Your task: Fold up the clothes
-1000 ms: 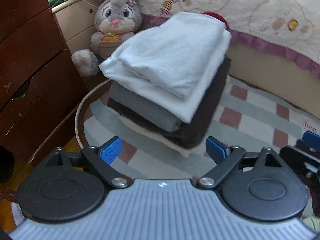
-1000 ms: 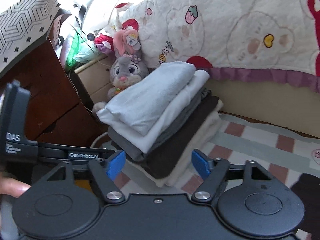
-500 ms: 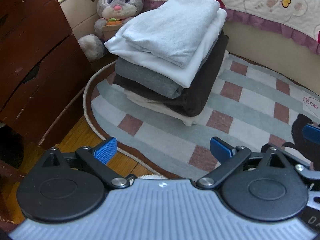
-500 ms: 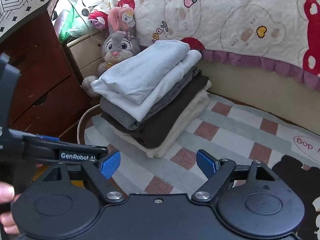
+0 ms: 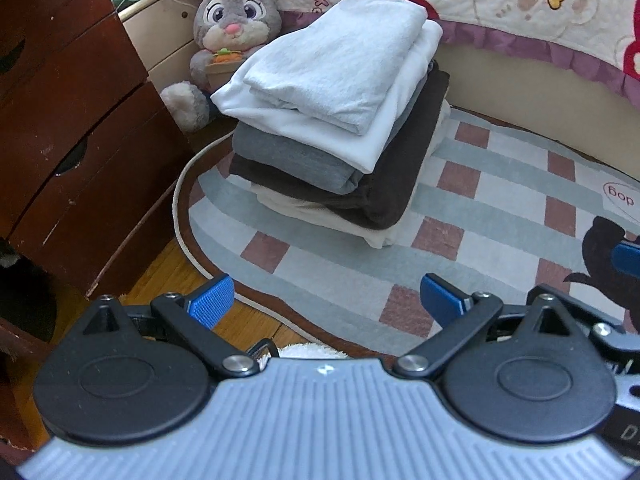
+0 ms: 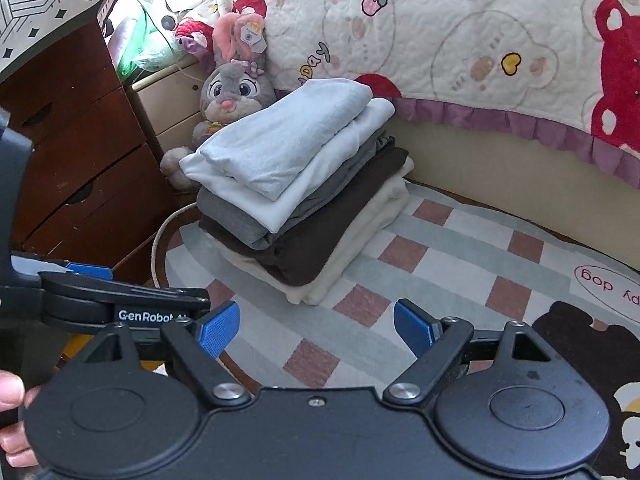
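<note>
A stack of folded clothes [image 5: 340, 120] [image 6: 296, 184] rests on the checked rug: a pale blue piece on top, then white, grey, dark brown and cream at the bottom. My left gripper [image 5: 326, 300] hovers over the rug in front of the stack, open, with nothing between its blue pads. My right gripper [image 6: 316, 328] is also open and empty, set back from the stack. The left gripper's body [image 6: 120, 304] shows at the left of the right wrist view, and the right gripper's blue pad [image 5: 626, 258] at the right edge of the left wrist view.
A dark wooden chest of drawers [image 5: 68, 128] stands at the left. A grey plush rabbit [image 5: 228, 28] [image 6: 228, 96] sits behind the stack by a cream cabinet. A bed with a printed quilt [image 6: 480, 40] runs along the back. The rug [image 6: 440, 272] spreads right; bare wood floor [image 5: 172, 276] shows at the left.
Both grippers have drawn back from the stack, which now looks smaller and farther away. More rug and wood floor shows in front. Both stay open and empty.
</note>
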Tool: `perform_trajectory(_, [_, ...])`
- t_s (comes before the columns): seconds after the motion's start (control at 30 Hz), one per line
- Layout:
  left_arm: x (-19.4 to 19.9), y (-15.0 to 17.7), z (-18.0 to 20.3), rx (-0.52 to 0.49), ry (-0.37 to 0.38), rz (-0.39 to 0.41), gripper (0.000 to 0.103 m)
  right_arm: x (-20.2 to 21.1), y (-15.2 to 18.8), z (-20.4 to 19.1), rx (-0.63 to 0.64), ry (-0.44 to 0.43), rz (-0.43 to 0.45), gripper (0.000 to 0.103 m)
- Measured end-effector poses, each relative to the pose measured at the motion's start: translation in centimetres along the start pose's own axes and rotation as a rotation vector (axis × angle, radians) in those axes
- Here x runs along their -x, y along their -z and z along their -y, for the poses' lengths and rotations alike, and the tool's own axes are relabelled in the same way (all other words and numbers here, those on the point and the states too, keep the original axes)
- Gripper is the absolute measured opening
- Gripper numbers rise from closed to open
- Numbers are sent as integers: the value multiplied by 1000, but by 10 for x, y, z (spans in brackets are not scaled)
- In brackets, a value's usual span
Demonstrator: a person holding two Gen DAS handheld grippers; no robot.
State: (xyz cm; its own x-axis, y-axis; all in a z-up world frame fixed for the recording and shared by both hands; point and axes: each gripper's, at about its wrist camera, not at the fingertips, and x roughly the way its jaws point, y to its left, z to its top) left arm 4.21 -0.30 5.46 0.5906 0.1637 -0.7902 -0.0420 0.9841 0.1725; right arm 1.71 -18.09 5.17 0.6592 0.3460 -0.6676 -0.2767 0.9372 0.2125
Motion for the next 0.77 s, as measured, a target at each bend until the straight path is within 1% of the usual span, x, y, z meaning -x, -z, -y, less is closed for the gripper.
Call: perform_trajectory(0.77, [5,1,-2,-3,6,23,101,5,3,2,-11,-7,0,88])
